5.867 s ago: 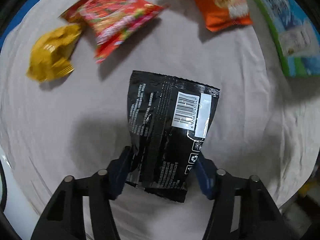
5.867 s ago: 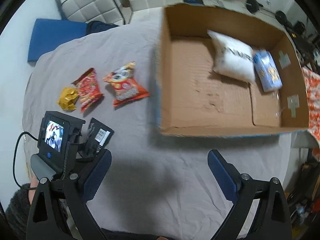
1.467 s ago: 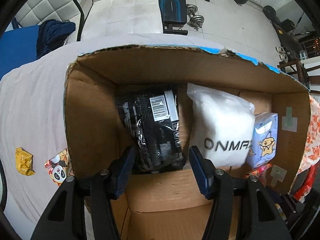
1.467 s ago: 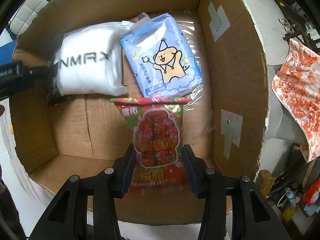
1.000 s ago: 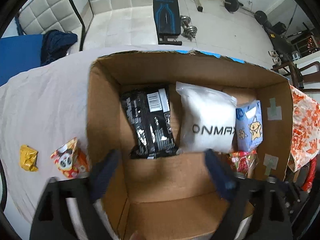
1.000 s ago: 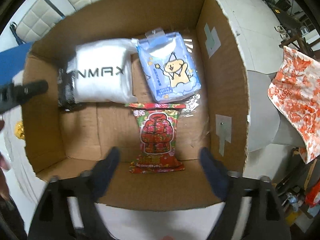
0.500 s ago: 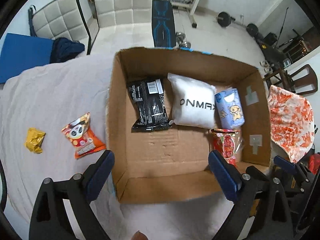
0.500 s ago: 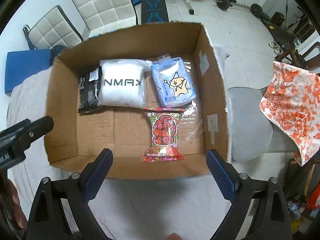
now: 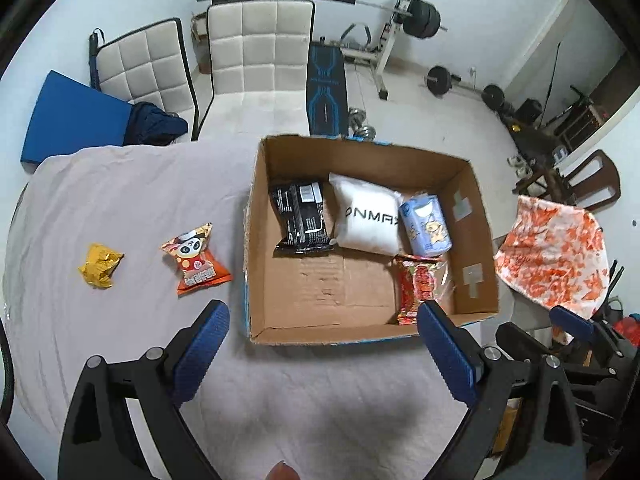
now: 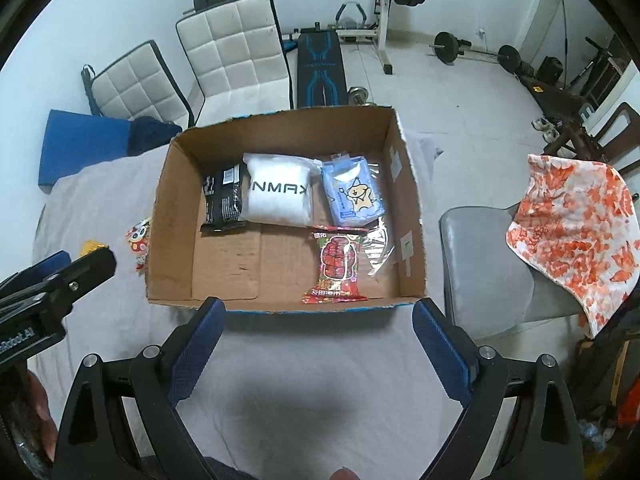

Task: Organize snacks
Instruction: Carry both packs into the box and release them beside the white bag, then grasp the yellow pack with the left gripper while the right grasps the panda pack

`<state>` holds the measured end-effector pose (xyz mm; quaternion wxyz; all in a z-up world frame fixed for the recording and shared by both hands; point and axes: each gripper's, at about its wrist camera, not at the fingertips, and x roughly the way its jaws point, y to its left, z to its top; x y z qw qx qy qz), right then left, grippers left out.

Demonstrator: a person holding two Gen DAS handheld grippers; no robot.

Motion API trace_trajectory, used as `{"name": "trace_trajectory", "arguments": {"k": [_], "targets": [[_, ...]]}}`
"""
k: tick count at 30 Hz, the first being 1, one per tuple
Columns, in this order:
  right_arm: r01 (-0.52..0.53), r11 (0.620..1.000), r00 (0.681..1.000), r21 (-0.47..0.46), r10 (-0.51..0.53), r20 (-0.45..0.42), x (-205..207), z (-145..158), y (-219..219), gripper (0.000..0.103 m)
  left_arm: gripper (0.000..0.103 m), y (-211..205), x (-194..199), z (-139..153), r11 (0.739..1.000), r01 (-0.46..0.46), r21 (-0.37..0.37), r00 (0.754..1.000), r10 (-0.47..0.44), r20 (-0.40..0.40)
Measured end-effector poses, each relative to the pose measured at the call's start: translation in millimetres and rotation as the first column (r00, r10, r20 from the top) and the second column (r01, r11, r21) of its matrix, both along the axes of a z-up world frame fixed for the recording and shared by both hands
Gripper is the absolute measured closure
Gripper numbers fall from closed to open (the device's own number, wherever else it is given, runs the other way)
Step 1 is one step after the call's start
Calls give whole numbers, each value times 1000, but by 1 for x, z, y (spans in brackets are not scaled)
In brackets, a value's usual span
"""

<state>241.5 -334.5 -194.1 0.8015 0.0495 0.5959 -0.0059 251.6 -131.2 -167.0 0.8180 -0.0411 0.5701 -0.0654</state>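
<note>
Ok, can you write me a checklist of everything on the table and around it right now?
Surface: table under a grey cloth.
Job's things: cardboard box holds a black packet, white ONMAX pouch, blue cartoon pack and red snack bag; panda snack bag and yellow packet lie outside, left of the box.
Clutter: nothing seen.
Grippers: left gripper and right gripper, both open, empty.
Cables: nothing seen.
Surroundings: white chairs, weight bench, barbell rack, orange-patterned cloth on a grey chair.
</note>
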Motion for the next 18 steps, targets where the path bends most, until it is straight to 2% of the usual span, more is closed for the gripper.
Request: {"name": "trace_trajectory", "arguments": {"k": [11, 18], "targets": [[-2, 1000, 1000, 22, 2, 16, -25, 20, 6, 7, 7, 10, -26, 20, 1000, -12, -16, 999, 13, 38], [-23, 996, 1000, 91, 22, 11, -18, 26, 47, 7, 7, 61, -23, 33, 998, -57, -41, 998, 58, 26]]}}
